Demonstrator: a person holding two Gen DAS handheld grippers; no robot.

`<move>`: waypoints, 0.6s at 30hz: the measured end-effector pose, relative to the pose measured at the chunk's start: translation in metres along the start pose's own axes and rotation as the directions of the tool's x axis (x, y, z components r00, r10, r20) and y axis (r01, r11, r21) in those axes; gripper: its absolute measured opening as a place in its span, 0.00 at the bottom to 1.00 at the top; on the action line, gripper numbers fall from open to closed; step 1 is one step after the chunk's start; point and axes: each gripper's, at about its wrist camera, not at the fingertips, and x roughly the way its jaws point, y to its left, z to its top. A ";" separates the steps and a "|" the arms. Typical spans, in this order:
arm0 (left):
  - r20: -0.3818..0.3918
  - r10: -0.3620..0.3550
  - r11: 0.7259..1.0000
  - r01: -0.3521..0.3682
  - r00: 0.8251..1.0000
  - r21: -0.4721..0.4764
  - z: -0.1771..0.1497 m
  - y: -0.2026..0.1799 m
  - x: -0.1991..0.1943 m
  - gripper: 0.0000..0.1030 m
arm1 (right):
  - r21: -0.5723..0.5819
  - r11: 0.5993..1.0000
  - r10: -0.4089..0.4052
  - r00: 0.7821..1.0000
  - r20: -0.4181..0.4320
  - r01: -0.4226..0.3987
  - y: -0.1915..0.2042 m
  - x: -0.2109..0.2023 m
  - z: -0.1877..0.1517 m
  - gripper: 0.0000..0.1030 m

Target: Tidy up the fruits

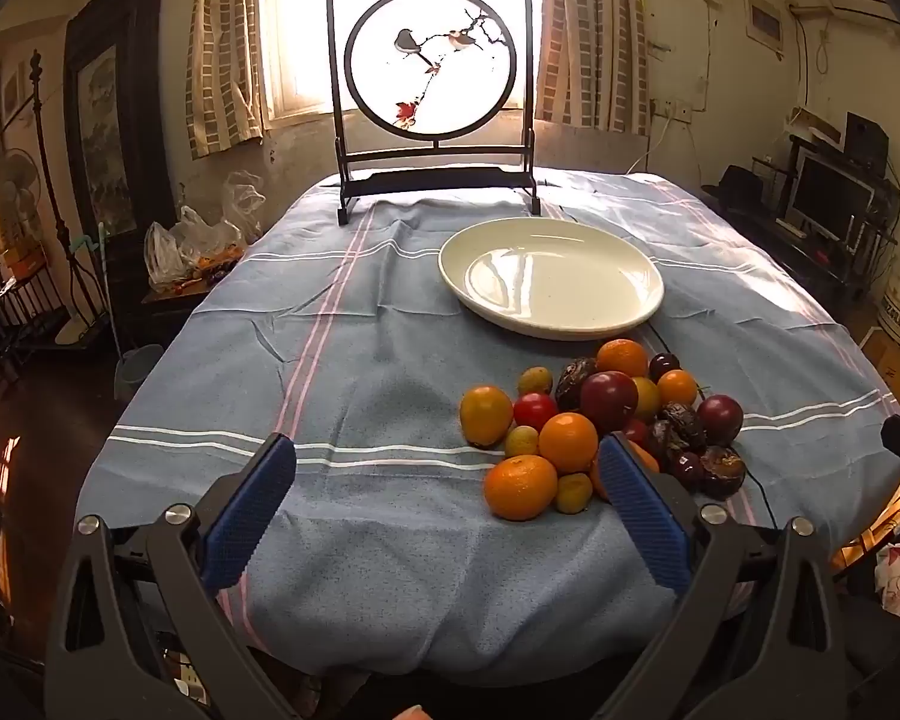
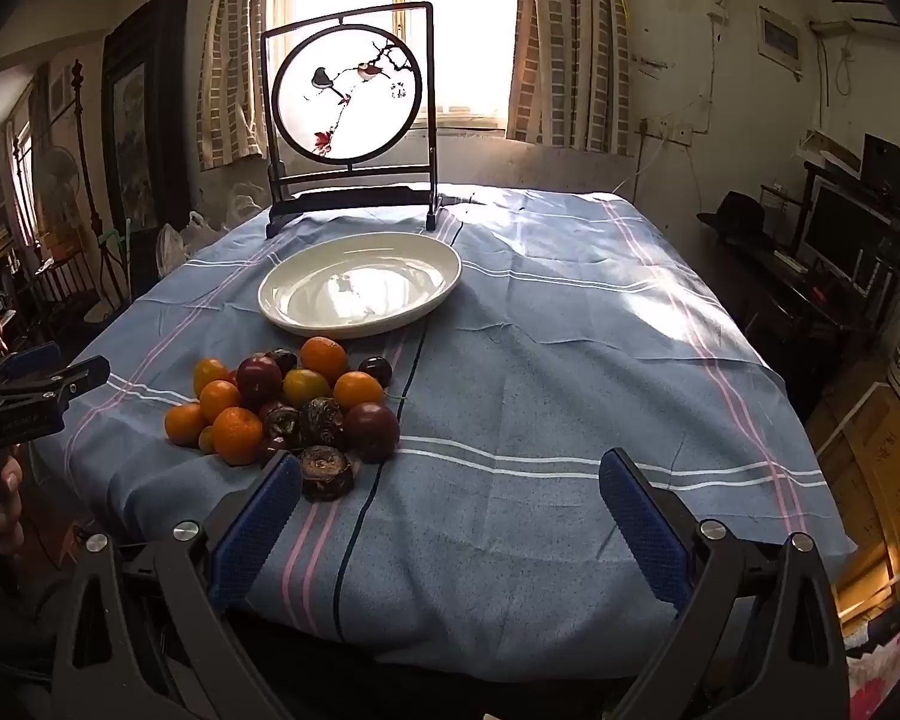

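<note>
Fruit pile (image 1: pixel 600 426) lies on table (image 1: pixel 360 360) just in front of plate (image 1: pixel 551 277); rear fruits partly hidden. Left claw (image 1: pixel 447 462) spread, empty. Right claw (image 2: pixel 450 477) spread, empty, right of pile. Bare cloth both sides.

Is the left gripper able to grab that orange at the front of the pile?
Probably yes. The left gripper is open, and the orange sits at the pile's near edge, just inside its right finger, with only bare tablecloth before it.
</note>
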 end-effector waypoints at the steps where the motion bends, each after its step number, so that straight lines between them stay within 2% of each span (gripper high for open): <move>1: -0.002 -0.001 1.000 0.001 1.000 0.001 0.000 0.000 0.000 0.96 | 0.000 1.000 -0.001 1.000 -0.002 0.001 0.000 0.001 -0.001 0.97; 9: -0.012 -0.004 1.000 0.004 1.000 0.003 -0.001 0.011 0.003 0.96 | -0.007 1.000 0.013 1.000 -0.015 -0.013 0.001 0.003 -0.002 0.97; 18: -0.013 0.020 1.000 -0.020 1.000 0.015 -0.005 -0.003 0.002 0.96 | -0.006 1.000 0.016 1.000 -0.007 -0.016 0.003 0.000 -0.003 0.97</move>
